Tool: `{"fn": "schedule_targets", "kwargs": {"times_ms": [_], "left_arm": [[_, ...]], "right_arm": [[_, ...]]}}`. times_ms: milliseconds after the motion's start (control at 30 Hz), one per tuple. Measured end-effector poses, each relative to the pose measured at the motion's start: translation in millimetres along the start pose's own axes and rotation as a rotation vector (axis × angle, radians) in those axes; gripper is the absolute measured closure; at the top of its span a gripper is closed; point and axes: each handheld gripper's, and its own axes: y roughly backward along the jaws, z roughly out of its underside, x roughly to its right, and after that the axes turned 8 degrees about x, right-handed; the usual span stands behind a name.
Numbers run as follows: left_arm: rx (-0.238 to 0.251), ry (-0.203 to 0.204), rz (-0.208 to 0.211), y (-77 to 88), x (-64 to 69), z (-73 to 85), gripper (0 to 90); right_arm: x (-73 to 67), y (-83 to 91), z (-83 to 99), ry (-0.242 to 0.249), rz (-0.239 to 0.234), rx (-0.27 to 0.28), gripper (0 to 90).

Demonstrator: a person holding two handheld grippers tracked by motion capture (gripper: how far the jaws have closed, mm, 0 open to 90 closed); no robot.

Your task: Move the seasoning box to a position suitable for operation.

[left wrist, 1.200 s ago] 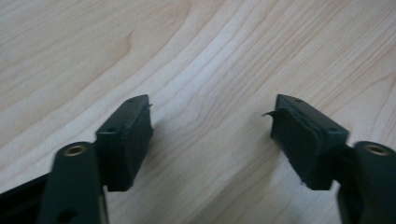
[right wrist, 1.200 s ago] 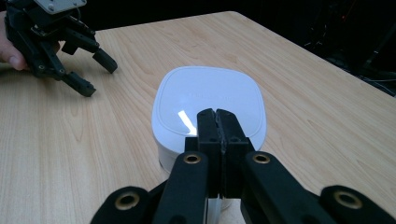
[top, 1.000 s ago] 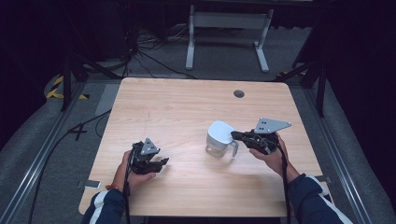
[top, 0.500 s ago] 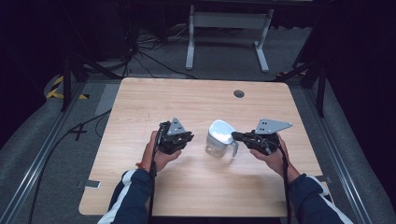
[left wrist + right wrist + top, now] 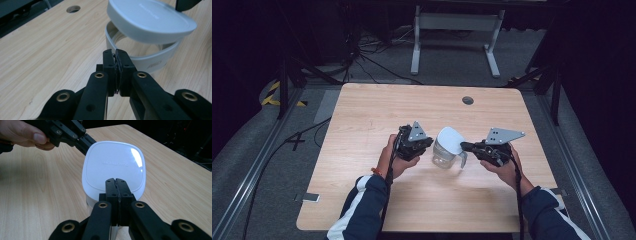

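Item: clear pitcher [image 5: 443, 155] with white lid [image 5: 451, 140], mid-desk [image 5: 362, 115], between both tongs. Left tongs [image 5: 428, 144] clenched, empty, tips just beside the raised lid's edge. Right tongs [image 5: 465, 146] clenched at the lid's handle side (grasp there hidden); both equally near.

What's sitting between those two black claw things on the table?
A clear jug with a white lid tilted up stands between the left gripper and right gripper, seen in the high view.
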Motion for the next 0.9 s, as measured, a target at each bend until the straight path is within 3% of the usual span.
{"fn": "schedule_targets", "kwargs": {"times_ms": [367,900], "left_arm": [[0.008,-0.041,0.010,-3.3,4.1,-22.1,86.4],[0.017,-0.091,0.027,-5.2,14.8,-42.3,85.3]], "right_arm": [[-0.1,0.2,0.3,0.008,-0.005,-0.011,89.7],[1.8,0.0,2.3,0.001,-0.004,-0.019,89.7]]}}
